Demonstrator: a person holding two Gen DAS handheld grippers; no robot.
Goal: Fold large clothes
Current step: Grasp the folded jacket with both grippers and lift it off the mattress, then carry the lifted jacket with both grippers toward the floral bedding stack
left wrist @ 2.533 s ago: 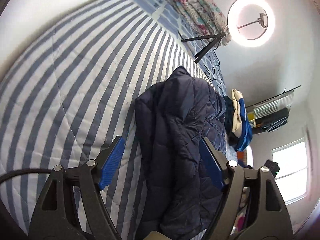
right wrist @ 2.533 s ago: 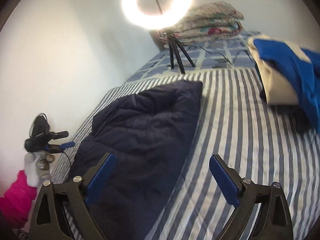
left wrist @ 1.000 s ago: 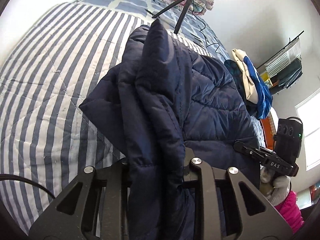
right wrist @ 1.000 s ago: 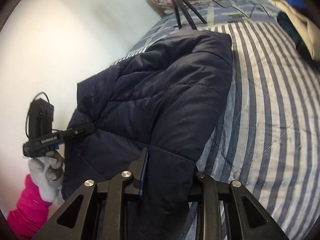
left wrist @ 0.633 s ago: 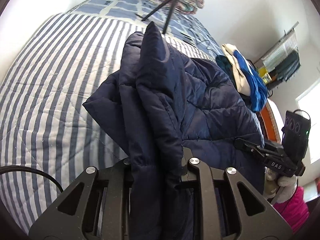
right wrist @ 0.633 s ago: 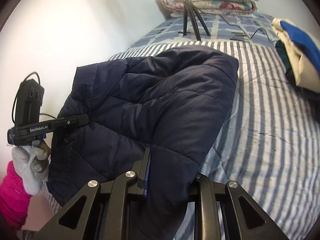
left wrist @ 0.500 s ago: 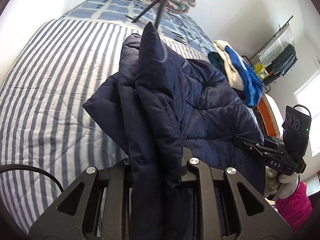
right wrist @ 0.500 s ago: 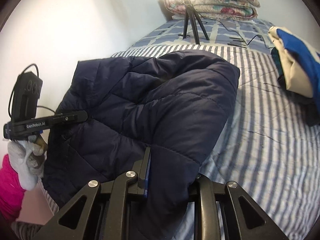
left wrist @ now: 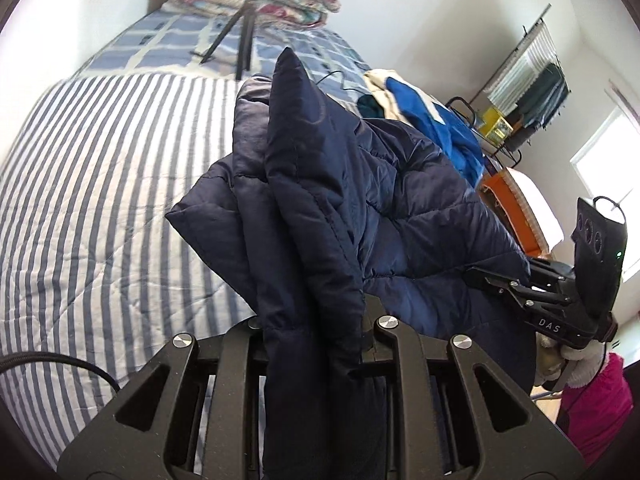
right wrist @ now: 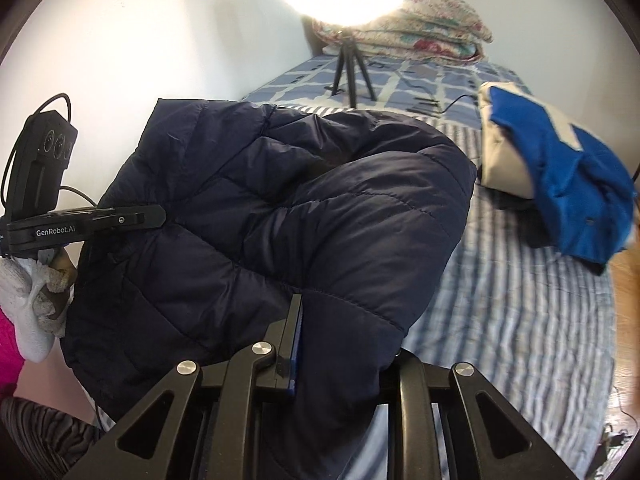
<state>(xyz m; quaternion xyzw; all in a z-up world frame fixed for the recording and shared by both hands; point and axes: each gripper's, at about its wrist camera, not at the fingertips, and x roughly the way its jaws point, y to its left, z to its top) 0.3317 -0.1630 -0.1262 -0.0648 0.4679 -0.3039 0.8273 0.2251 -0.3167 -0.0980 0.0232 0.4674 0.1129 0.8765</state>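
Both tools, the left tool [left wrist: 316,320] and the right tool [right wrist: 340,344], are pinching thick folds of the dark puffy jacket [right wrist: 280,208] above the near edge of the striped bed [left wrist: 100,168], and it looks soft, bulky and slippery, best held at its stitched edges.

The left gripper [right wrist: 160,215] has "GenRobot.AI" printed on its side; the right gripper [left wrist: 472,276] has "DAS" on its body.
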